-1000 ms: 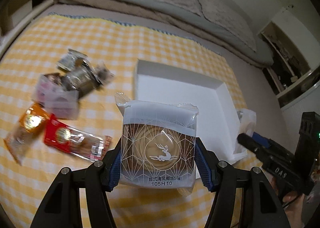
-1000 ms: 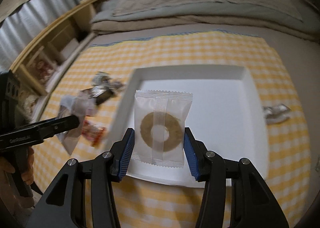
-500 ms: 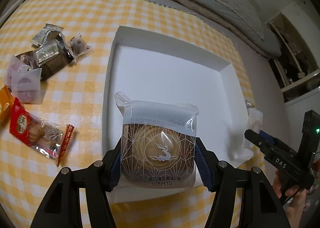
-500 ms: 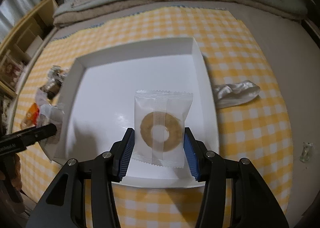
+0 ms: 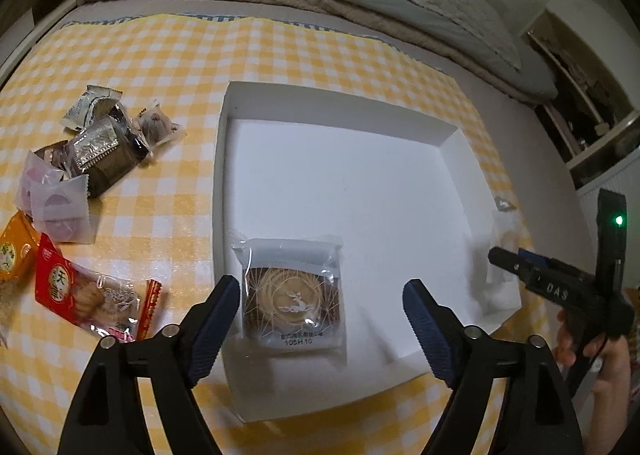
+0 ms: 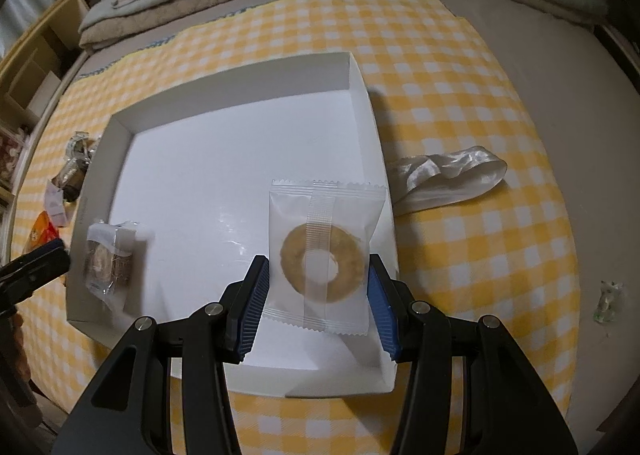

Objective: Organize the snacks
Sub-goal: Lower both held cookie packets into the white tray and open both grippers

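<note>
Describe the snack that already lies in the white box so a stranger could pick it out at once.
Find the white box on the yellow checked cloth. In its near left corner, between the open left gripper fingers, lies the deer-logo pastry packet. Its white deer emblem and starburst lines mark it out; the other snacks lie outside the box.

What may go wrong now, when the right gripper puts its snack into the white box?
1. The right gripper holds the ring cookie packet close to the right wall of the white box. If released here, the packet may catch on the wall or fall outside.
2. The open left gripper hangs just over the deer-print cake packet it has put down. A careless pull back may drag that packet toward the low front edge.
</note>
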The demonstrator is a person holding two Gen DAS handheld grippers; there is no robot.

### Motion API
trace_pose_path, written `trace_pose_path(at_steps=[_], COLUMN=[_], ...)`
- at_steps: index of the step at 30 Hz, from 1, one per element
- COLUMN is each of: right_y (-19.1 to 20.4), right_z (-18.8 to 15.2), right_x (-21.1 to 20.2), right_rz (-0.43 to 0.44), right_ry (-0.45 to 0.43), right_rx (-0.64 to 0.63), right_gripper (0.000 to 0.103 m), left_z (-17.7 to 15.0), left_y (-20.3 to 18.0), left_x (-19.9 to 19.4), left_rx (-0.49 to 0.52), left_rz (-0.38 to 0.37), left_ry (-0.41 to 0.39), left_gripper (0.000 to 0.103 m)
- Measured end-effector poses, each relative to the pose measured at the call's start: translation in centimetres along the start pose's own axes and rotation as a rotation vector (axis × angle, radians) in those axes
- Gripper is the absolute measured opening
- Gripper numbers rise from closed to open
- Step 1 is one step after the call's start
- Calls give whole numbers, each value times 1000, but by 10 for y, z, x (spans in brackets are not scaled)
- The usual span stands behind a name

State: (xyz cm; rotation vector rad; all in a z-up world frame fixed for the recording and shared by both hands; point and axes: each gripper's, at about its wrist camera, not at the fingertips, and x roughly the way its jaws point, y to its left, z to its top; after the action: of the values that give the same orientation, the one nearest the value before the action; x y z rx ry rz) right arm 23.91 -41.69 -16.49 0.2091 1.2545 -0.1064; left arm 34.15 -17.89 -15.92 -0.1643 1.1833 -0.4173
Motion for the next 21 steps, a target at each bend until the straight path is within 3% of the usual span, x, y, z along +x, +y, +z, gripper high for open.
trace_pose_path(at_steps=[5,7,19,21], right_y=[-3,-5,2,2], right_z=[2,1,-15,-18], right_x=[3,3,-8,-10], right_rz=[10,17,-21,-29], right_ry=[7,19,9,6], right_rx=[21,36,-7,-5], right_gripper=[55,71,103,103], left_z=[-6,-7,-11,-13], left_y=[1,-1,-7,-7], left_x=[-5,-7,-10,-12], left_rx=[41,57,100,101], left_rz=[12,19,44,48], left_ry=[10,12,40,43], left_gripper=[98,103,103,103])
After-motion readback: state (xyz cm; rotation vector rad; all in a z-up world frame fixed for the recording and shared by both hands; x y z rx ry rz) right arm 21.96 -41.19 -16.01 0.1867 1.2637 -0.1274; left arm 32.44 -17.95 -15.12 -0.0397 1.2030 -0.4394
